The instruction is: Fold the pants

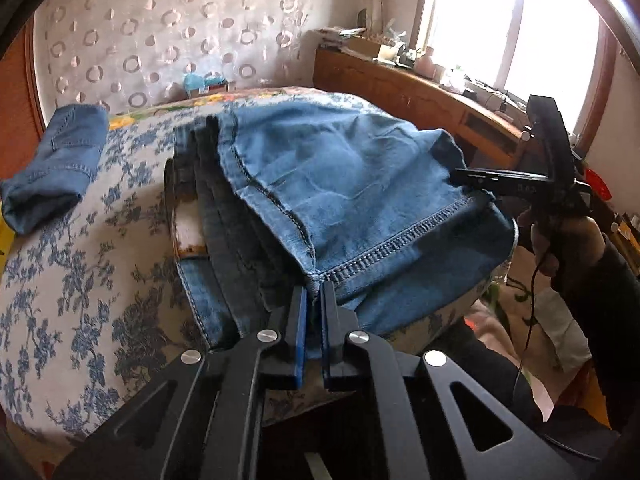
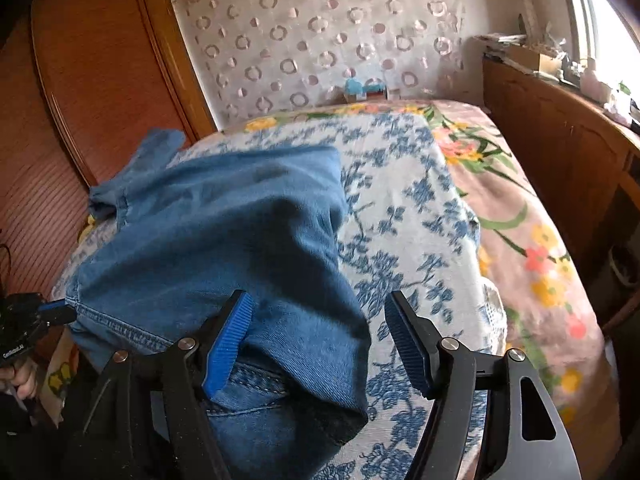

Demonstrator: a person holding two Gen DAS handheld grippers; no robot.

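On the bed (image 1: 80, 272), your left tongs (image 1: 314, 292) pinch the jeans' (image 1: 340, 184) hem corner, while your right tongs (image 2: 320, 320), gaping wide, straddle the far edge, likely to lift the fold evenly.

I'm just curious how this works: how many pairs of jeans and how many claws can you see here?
Jeans: 2 (spread jeans, folded jeans)
Claws: 2 (left claw pinching the spread jeans' hem, right claw open at their other edge)
Total: 4
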